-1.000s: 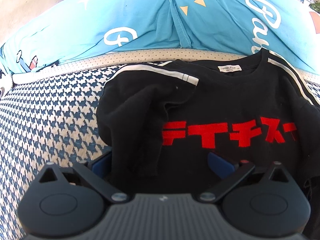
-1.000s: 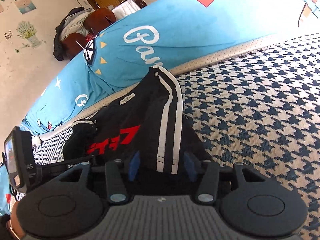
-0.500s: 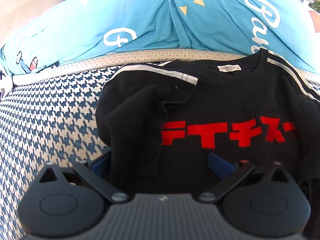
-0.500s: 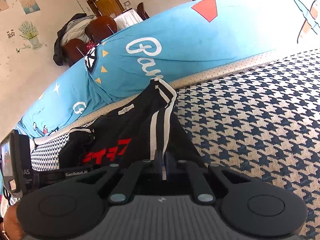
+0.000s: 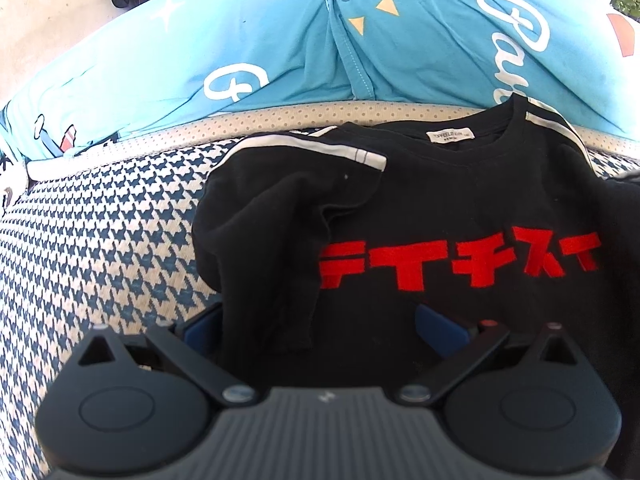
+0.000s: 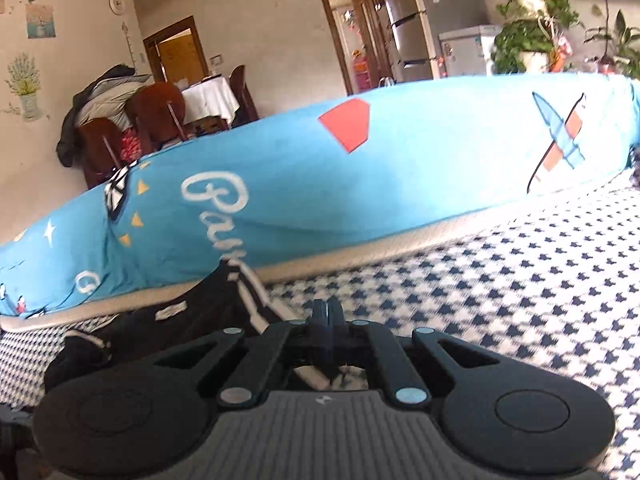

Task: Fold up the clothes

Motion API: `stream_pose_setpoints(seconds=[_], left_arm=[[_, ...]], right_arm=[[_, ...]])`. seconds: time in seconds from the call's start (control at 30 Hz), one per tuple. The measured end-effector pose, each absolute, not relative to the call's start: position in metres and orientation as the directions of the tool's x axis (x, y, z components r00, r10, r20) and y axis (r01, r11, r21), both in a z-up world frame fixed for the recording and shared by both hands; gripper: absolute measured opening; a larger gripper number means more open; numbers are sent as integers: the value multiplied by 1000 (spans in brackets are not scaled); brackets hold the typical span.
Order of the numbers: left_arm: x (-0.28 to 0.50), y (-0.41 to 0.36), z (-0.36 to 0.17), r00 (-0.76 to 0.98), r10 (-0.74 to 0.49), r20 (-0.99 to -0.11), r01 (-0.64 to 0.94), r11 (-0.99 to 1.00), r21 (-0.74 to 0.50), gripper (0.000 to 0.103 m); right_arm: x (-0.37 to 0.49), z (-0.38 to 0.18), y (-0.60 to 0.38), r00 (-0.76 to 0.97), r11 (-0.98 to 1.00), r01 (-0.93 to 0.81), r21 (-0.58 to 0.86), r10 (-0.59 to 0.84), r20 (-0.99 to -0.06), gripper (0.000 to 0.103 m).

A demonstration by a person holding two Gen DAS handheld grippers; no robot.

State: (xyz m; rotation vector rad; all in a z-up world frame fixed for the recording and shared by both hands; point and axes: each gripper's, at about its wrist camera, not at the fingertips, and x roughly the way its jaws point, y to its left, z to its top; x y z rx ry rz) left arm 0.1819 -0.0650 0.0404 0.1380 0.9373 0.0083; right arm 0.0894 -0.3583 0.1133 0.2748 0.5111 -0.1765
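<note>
One sleeve is folded across the black shirt; the other is pinched in the right tongs. The left tongs are spread at its hem.

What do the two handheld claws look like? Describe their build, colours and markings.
Both match: a ribbed grey body with a small white logo, two round black side discs, and black link bars on silver pivots. The left claw has blue fingers; the right claw's look dark blue.

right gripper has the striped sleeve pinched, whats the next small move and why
Probably carry the sleeve inward over the red lettering. The right gripper is shut on it, the other sleeve already lies folded in, and the left gripper is open.
</note>
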Motion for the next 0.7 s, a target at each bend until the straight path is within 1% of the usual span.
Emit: stream_pose_setpoints(seconds=[0.27,0.4,0.5,0.53,0.63,0.7], left_arm=[[183,-69,38,597,67,-800,65,989,132,103],[184,-70,38,599,67,-798,69,989,134,103],[185,-69,38,599,67,-798,69,989,134,103],[184,-69,38,600,67,-797,69,988,135,103],[183,-70,38,605,72,-793,71,987,143,103],[182,-72,38,609,76,-789,72,986,150,103]], right_arm=[[98,121,-404,852,900,316,300,-130,-507,4],[99,101,-396,797,902,272,334,-16,-604,5],[93,91,-385,758,923,229,311,31,-652,6],[92,89,-385,747,916,232,329,49,-663,6],[88,80,-390,713,866,256,429,130,-689,12],[85,77,-391,699,846,266,462,161,-696,18]])
